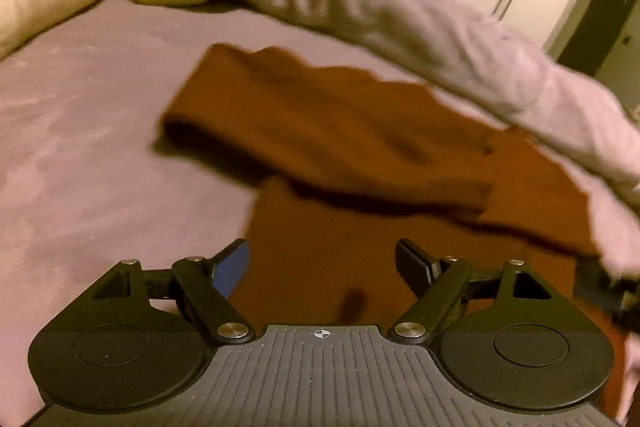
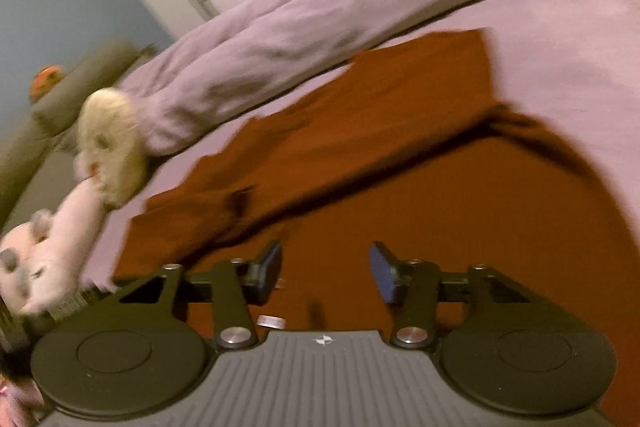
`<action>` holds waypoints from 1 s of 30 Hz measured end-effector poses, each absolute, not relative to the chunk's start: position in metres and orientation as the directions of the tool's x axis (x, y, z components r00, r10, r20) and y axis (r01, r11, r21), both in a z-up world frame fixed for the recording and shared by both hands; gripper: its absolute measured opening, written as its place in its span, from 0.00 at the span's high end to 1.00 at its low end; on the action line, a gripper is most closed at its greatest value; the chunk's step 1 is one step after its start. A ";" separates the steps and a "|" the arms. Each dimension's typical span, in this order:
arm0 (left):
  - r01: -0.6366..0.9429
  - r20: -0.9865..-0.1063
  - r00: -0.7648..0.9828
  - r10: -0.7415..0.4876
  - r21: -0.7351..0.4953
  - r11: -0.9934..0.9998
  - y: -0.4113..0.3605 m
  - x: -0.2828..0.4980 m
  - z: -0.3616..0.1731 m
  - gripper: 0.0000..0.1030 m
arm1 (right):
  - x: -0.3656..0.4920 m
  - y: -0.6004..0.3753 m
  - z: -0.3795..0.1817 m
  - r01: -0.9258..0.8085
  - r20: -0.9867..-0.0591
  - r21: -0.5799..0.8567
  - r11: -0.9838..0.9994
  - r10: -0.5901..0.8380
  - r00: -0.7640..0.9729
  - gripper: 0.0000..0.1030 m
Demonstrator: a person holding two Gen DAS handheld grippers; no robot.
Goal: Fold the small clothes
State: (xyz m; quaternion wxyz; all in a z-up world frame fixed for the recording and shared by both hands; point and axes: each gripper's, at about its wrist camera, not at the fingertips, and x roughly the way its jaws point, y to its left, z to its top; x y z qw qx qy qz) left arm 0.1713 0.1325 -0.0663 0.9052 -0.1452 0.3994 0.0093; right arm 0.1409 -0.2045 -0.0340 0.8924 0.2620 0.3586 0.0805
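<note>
Presently the rust-brown knit garment [image 1: 340,131] lies on the lilac bedsheet [image 1: 80,147] directly beneath both empty, spread-jawed grippers, left gripper [image 1: 322,267] and right gripper [image 2: 324,273], its folded-over sleeve running crosswise ahead of them, neither nearer.

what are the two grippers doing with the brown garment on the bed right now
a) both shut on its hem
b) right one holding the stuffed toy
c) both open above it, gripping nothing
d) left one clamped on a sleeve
c: the left gripper and the right gripper both have their jaws spread apart with nothing between them, and the brown garment lies on the bed beneath.
</note>
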 end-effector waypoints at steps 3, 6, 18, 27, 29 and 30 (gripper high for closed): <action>-0.152 -0.741 0.669 -0.050 -0.202 0.968 0.139 0.162 -0.071 0.17 | 0.176 -0.175 -0.032 -0.018 -0.569 0.600 0.800 0.442 0.693 0.55; -0.142 -0.743 0.668 -0.043 -0.183 0.973 0.143 0.158 -0.072 0.17 | 0.214 -0.155 -0.034 -0.009 -0.579 0.629 0.777 0.476 0.662 0.55; -0.181 -0.753 0.657 0.012 -0.142 0.973 0.158 0.167 -0.081 0.16 | 0.272 -0.128 -0.065 0.055 -0.643 0.655 0.754 0.517 0.565 0.95; -0.204 -0.774 0.632 0.017 -0.145 0.968 0.157 0.169 -0.076 0.16 | 0.256 -0.147 0.002 -0.143 -0.622 0.286 0.947 0.297 0.725 0.96; -0.199 -0.772 0.635 0.013 -0.148 0.969 0.153 0.169 -0.073 0.17 | 0.256 -0.172 0.007 -0.104 -0.629 0.223 0.969 0.225 0.744 0.96; -0.192 -0.770 0.637 0.009 -0.147 0.970 0.151 0.169 -0.072 0.17 | 0.257 -0.182 0.007 -0.084 -0.635 0.184 0.979 0.184 0.750 0.96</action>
